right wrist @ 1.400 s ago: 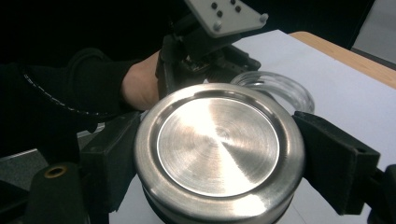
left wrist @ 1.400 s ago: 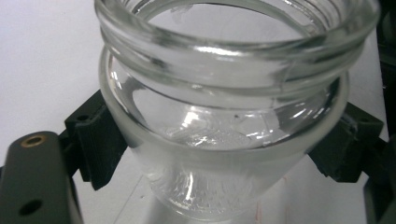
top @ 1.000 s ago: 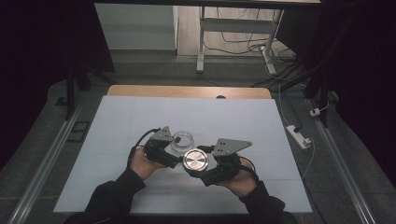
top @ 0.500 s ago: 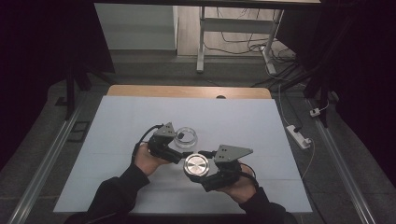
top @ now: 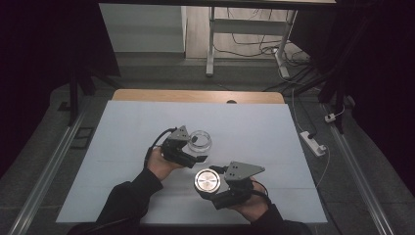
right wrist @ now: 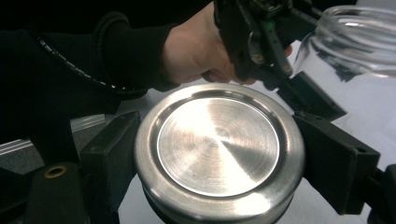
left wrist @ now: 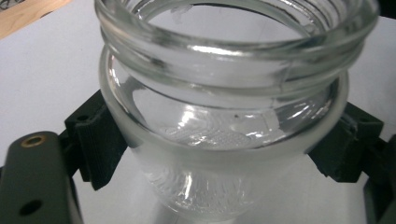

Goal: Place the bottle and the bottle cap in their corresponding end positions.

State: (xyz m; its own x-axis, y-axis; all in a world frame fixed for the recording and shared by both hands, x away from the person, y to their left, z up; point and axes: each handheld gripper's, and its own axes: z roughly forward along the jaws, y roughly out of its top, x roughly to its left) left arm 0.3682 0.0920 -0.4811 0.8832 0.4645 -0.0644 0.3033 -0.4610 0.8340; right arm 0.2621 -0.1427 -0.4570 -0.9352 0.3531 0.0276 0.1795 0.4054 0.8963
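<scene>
A clear glass jar without its lid stands upright on the pale table sheet, a little left of the middle. My left gripper is shut on the jar, its black pads pressing both sides below the threaded rim. A round brushed-metal lid sits in my right gripper, nearer the person and just right of the jar. In the right gripper view the lid lies flat side up, the right gripper is shut on its edge, and the jar and the left gripper sit beyond it.
A strip of bare wooden tabletop runs along the far edge of the sheet. A white power strip and cables lie on the floor to the right. Metal rails flank the table, and desk legs stand behind it.
My right gripper has carried the lid away from the jar, toward the person and slightly lower. The left gripper and the jar have stayed nearly still.
</scene>
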